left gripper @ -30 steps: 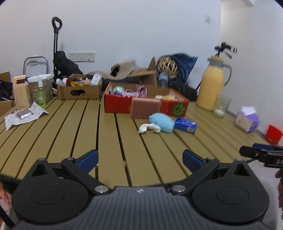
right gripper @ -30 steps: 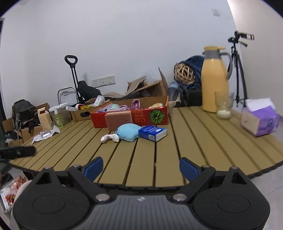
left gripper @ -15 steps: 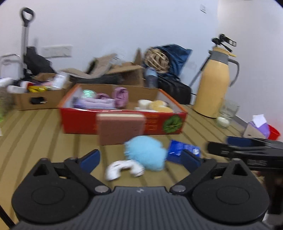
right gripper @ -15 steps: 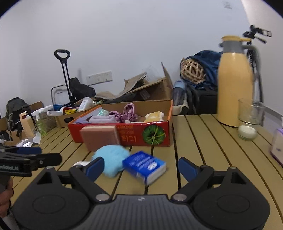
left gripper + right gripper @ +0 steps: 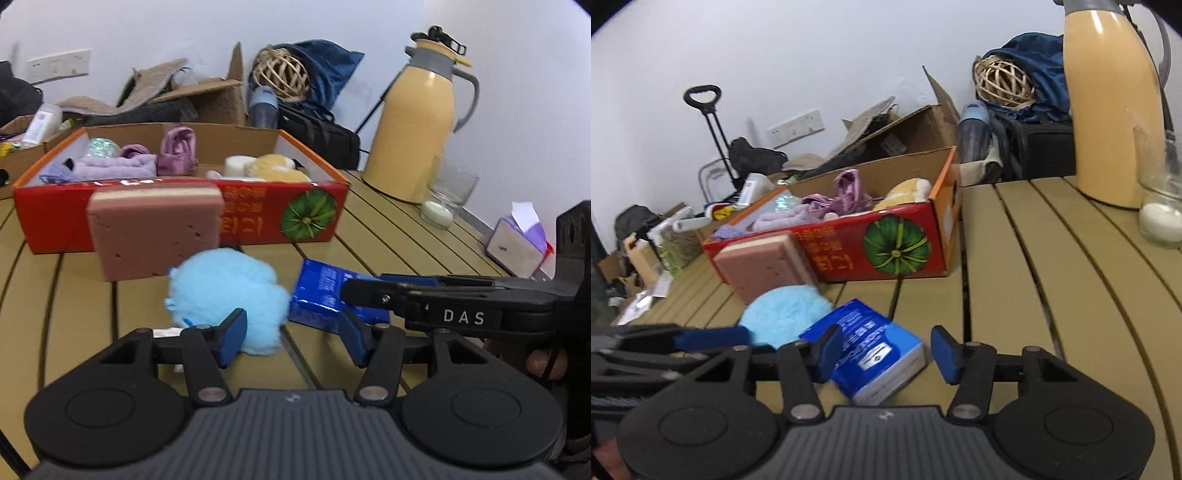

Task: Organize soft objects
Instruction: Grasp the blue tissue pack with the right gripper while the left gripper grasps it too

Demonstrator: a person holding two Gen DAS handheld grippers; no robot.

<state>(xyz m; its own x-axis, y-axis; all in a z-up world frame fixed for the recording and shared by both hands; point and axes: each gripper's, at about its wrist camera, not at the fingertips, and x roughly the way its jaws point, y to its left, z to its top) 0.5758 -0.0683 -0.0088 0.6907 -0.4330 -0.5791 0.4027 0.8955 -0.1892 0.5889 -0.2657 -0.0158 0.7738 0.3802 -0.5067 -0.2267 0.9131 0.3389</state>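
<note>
A fluffy light-blue plush (image 5: 225, 291) lies on the slatted table in front of a red cardboard box (image 5: 59, 236) that holds purple cloths and a yellow soft toy. A pink sponge block (image 5: 155, 232) leans on the box front. My left gripper (image 5: 293, 341) hovers just short of the plush, jaws closing, its left pad overlapping the plush edge without pressing. A blue packet (image 5: 871, 343) lies between the closing jaws of my right gripper (image 5: 886, 352), and no pad presses on it. A small white item (image 5: 162, 332) peeks out beside the plush.
A yellow thermos jug (image 5: 421, 129), a glass with a candle (image 5: 443, 199) and a purple tissue pack (image 5: 517, 240) stand at the right. Open cardboard boxes, a rattan ball and a dark bag sit behind the red box. Bare slats (image 5: 1052, 277) lie to the right.
Both grippers have moved forward and lower toward the plush and the blue packet, which now look much larger. Both pairs of jaws have narrowed. The right gripper now reaches across the left view.
</note>
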